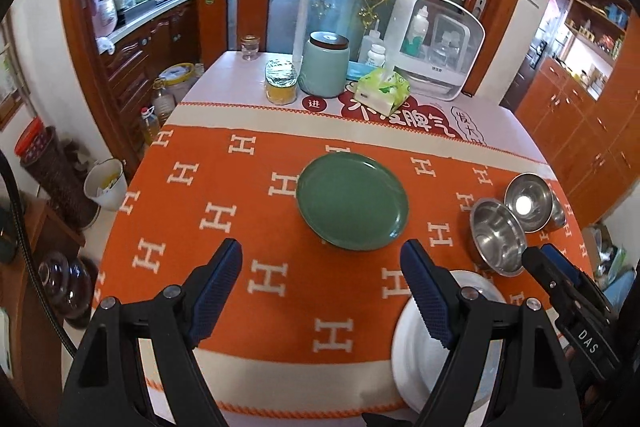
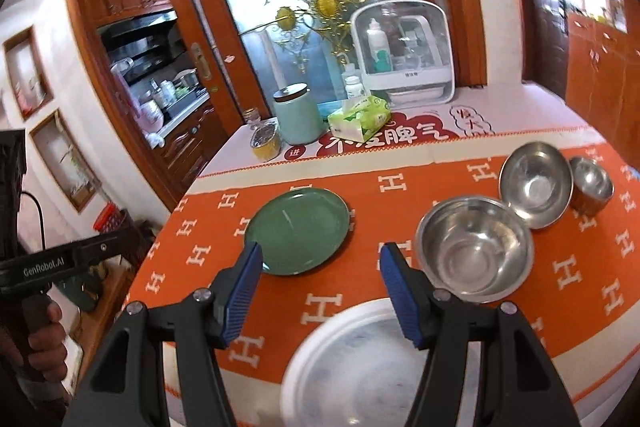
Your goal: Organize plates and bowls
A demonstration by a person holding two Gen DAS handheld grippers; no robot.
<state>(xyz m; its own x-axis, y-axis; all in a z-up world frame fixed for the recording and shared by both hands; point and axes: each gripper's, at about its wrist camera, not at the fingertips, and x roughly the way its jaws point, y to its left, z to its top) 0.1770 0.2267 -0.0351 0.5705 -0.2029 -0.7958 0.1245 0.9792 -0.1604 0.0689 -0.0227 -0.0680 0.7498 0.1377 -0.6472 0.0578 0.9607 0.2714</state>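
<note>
My left gripper (image 1: pixel 320 291) and right gripper (image 2: pixel 318 291) both hang wide apart and empty above the orange cloth (image 2: pixel 580 267), near the green plate (image 1: pixel 352 201), touching nothing.

White plate (image 2: pixel 360 367): near rim cut off by the lower edge of the right wrist view; partly covered by a finger (image 1: pixel 430 301) in the left wrist view. Smallest steel bowl (image 1: pixel 558 213): largely hidden behind the middle bowl (image 1: pixel 528 205). Printed characters on the table mat (image 2: pixel 400 141): partly hidden under the tissue pack (image 2: pixel 360 117).
</note>
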